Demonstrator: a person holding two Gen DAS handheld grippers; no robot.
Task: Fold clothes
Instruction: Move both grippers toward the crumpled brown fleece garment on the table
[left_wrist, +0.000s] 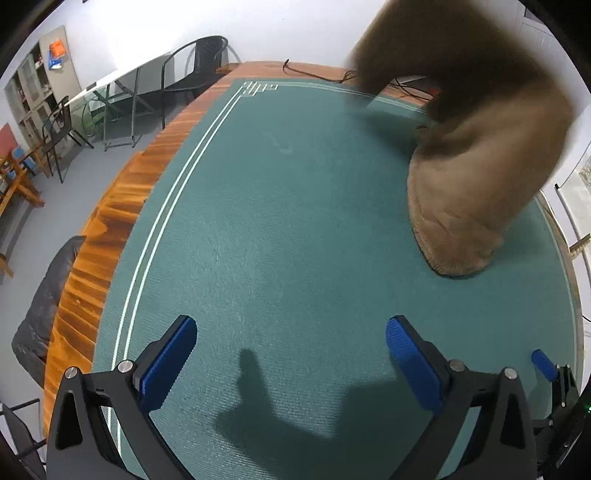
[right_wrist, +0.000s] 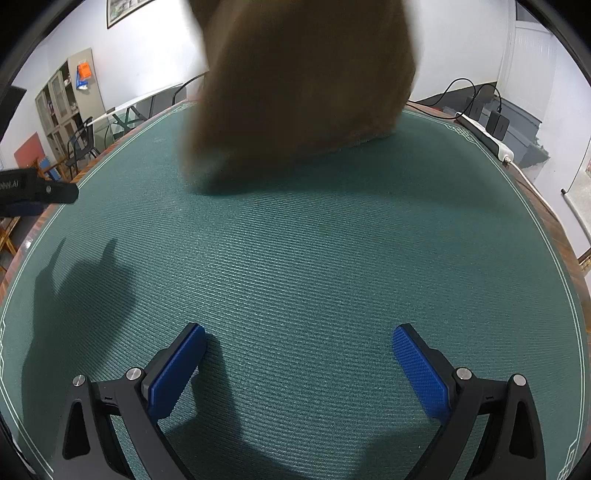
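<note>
A brown fleecy garment (left_wrist: 476, 147) drops onto the green mat (left_wrist: 277, 221) at the far right, blurred by motion, its lower end touching the mat. In the right wrist view the same garment (right_wrist: 303, 81) fills the upper middle, also blurred. My left gripper (left_wrist: 291, 354) is open over bare mat, well short of the garment. My right gripper (right_wrist: 299, 362) is open too, nothing between its blue pads (right_wrist: 419, 373). A pad of the right gripper (left_wrist: 545, 363) shows at the left view's lower right edge. The left gripper's black body (right_wrist: 37, 190) juts in at the left.
The mat covers a wooden table (left_wrist: 110, 221) with its edge at the left. Chairs (left_wrist: 62, 129) and a glass table stand beyond it; a dark seat (left_wrist: 44, 302) is close by. A power strip with cables (right_wrist: 487, 136) lies along the far right edge.
</note>
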